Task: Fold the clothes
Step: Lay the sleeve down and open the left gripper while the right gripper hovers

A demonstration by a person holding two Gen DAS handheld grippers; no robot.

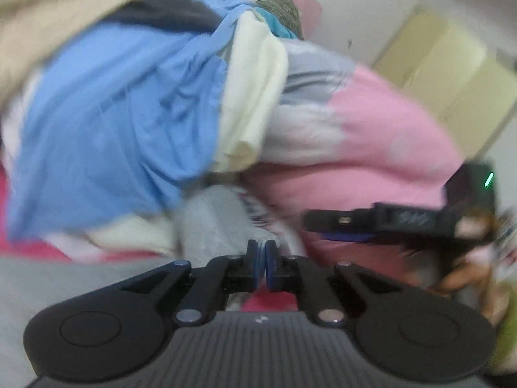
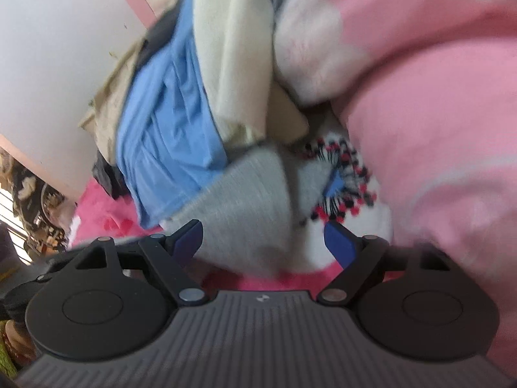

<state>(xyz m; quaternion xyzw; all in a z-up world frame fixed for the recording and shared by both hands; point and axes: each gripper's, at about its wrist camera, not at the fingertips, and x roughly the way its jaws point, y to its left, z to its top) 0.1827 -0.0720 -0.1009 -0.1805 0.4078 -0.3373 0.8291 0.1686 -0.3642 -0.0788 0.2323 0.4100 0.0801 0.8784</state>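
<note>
A heap of clothes fills both views: a blue garment point(image 1: 113, 113) point(image 2: 168, 129), a cream one point(image 1: 252, 97) point(image 2: 232, 48), a pink and white fleece point(image 1: 371, 135) point(image 2: 420, 113), and a grey knit with a red and black pattern point(image 1: 213, 216) point(image 2: 252, 200). My left gripper point(image 1: 265, 258) is shut, its pads together just in front of the grey knit, with no cloth seen between them. My right gripper point(image 2: 263, 242) stands open, the grey knit lying between its fingers without the pads pressing on it. One of its fingers point(image 1: 355, 221) shows at the fleece's lower edge.
The heap lies on a bright pink fuzzy cover point(image 2: 103, 216) point(image 1: 29, 242). A white wall point(image 2: 48, 48) is behind it, a pale yellow cabinet point(image 1: 452, 74) at the right, dark clutter point(image 2: 29, 194) at the far left. A hand point(image 1: 462, 278) holds the right gripper.
</note>
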